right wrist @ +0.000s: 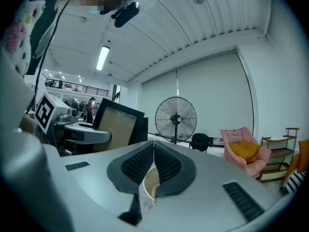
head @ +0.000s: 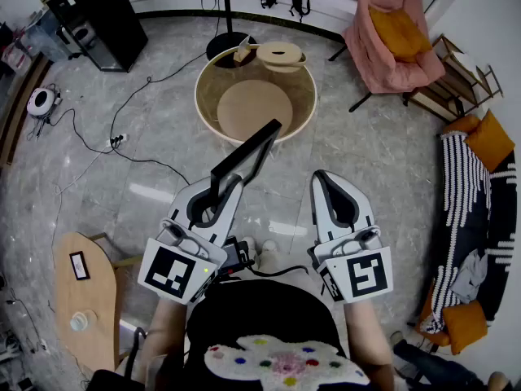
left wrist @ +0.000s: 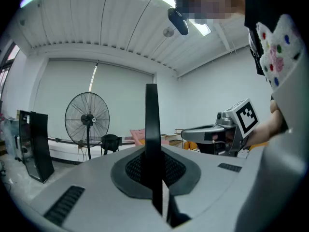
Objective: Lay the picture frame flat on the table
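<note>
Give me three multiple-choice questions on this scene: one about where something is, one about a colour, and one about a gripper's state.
1. Where is the picture frame?
A. Flat on the round table
B. Clamped in the left gripper, up in the air
C. Leaning on the fan

2. What colour is the cushion on the armchair?
A. Orange
B. Green
C. Blue

3. What state is the right gripper in?
A. Shut, holding nothing
B. Wide open
C. Shut on the frame

Answers:
1 B: the left gripper view shows the frame's black edge standing between the pads.
2 A: the head view shows an orange cushion on the pink seat.
3 A: the right gripper view shows the pads together with nothing between them.
</note>
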### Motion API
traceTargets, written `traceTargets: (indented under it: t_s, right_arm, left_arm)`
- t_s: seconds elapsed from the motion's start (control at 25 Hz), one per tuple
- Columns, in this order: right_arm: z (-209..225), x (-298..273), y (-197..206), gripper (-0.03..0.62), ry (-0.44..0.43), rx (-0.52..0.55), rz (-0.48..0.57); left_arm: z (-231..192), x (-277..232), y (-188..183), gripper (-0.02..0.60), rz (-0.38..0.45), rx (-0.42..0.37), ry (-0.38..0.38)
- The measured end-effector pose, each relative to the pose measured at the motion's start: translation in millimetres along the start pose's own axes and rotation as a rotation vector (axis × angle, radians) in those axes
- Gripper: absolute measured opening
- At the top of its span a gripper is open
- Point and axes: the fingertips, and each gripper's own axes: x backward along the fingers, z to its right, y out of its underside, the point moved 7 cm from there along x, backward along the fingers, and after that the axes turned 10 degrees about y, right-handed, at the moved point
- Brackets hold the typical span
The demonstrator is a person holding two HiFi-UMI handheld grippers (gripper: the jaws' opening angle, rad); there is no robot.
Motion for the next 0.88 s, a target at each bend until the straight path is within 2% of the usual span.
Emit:
traceTargets:
  t_s: [0.52,0.88]
  right_arm:
    - [0.9,-4.7,0.0,0.035,0.003,-0.007,0.002]
    - [-14.8,-11.0,-6.1,0.035,0.037,-0.018,0.026]
  left_arm:
    - [-5.1,-1.6,-1.0,0.023,0.009,0.004,0.000]
    - [-20.2,13.2,-4.0,0.023,0.027,-0.002,0.013]
